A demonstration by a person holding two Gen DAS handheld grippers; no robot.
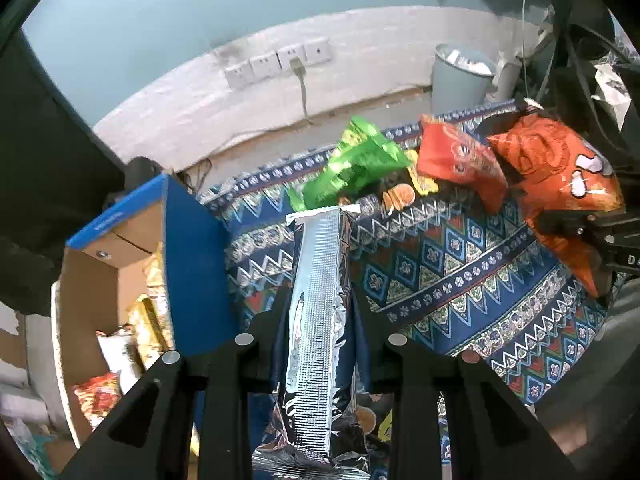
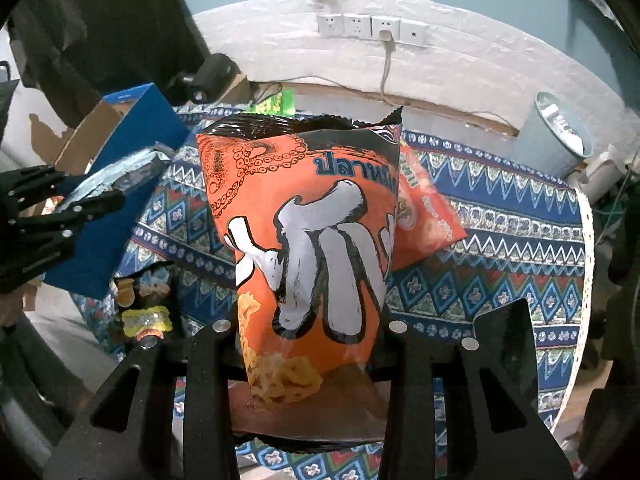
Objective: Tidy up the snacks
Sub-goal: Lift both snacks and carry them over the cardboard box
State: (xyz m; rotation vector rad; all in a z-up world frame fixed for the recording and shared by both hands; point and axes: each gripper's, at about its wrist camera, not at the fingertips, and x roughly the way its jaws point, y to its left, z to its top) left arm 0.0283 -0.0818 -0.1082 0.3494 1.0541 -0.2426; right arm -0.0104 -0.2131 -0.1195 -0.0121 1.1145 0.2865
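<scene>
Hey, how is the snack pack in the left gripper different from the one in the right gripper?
The silver foil pack is narrow and long, while the orange squid-print bag is wide and puffy. The silver foil pack shows its plain back seam; the orange squid-print bag shows bold white artwork and blue lettering. Both are clamped between fingers and held above the patterned cloth.

Silver foil packet [image 1: 320, 320], dark blue at edges. Orange bag [image 2: 312, 248] with white and black figure. Green packet [image 1: 356, 160]. Blue box [image 1: 188, 264], brown inside. Cloth [image 1: 460, 280] blue, red, white, patterned in zigzags and diamonds.
</scene>
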